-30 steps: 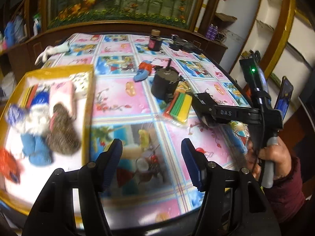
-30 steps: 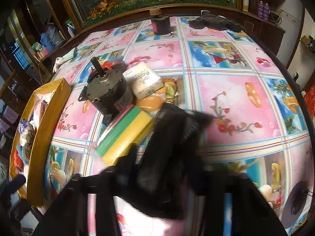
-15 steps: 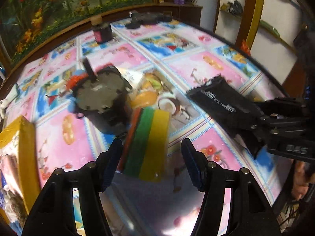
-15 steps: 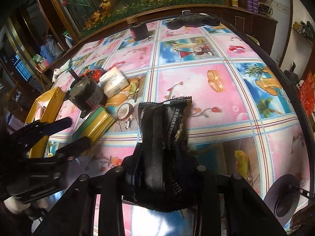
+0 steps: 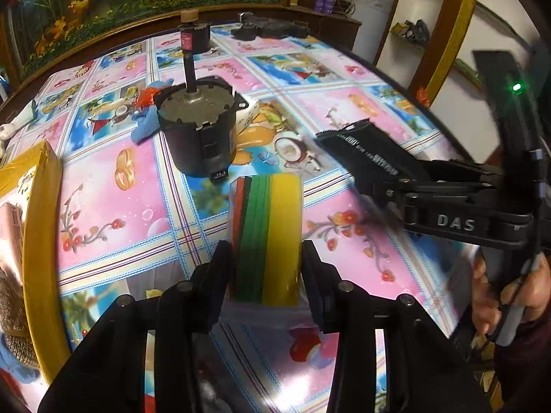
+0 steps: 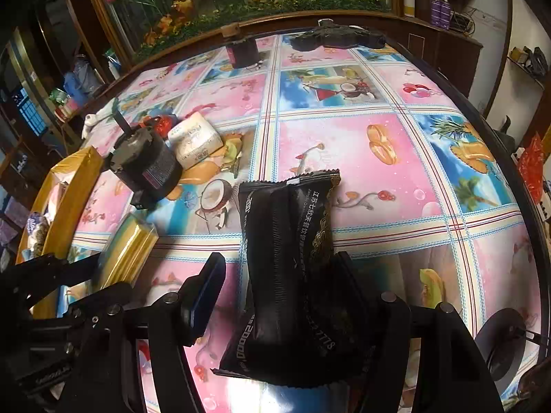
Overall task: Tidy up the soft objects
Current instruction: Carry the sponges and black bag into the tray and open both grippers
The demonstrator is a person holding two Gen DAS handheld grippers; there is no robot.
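Note:
A wrapped pack of striped sponge cloths (image 5: 267,234), red, green and yellow, lies on the patterned table; my left gripper (image 5: 267,265) has closed on its near end. It also shows in the right wrist view (image 6: 129,251), between the left gripper's fingers (image 6: 86,268). A black foil packet (image 6: 292,258) lies between my right gripper's jaws (image 6: 279,275), which stand open; the left finger is clear of it, the right finger is hidden behind it. The packet shows in the left wrist view (image 5: 365,158).
A black motor (image 5: 199,130) with an upright shaft stands just beyond the sponge pack. A yellow tray (image 5: 41,206) of soft toys lies at the left. A white soap box (image 6: 196,137), a dark jar (image 6: 244,51) and black objects (image 6: 337,38) sit farther back.
My left gripper moved forward onto the sponge pack and closed on it. My right gripper opened and the black packet now lies lower, on the table.

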